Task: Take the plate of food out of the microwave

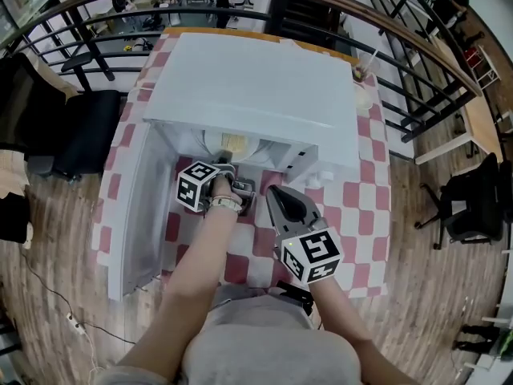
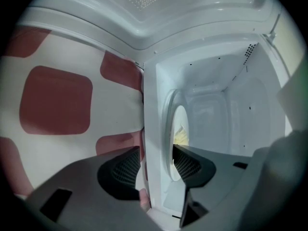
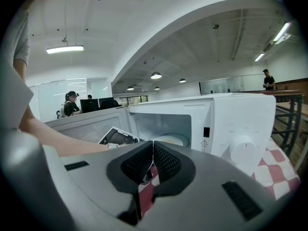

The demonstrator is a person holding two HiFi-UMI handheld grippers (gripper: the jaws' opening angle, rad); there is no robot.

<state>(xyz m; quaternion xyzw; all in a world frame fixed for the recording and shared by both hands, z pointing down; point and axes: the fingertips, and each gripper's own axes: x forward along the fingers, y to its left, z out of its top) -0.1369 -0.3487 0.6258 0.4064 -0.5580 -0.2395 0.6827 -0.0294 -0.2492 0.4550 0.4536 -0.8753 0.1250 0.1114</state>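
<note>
Red-and-white checks cover the counter (image 1: 365,207), where the white microwave (image 1: 248,87) stands with its door (image 1: 132,215) swung wide open. From the head view, the left gripper (image 1: 227,169) is at the microwave's mouth and the right gripper (image 1: 274,192) is held back in front of it. In the left gripper view, its fingers stand apart, turned on edge, one below the microwave's floor lip and one above. The plate (image 2: 179,124) with yellowish food (image 2: 182,137) sits inside the microwave, lined up between them but not pinched. In the right gripper view, its fingers are pressed together on nothing. Opening the door looks done; gripping the plate's rim and drawing it out remain
</note>
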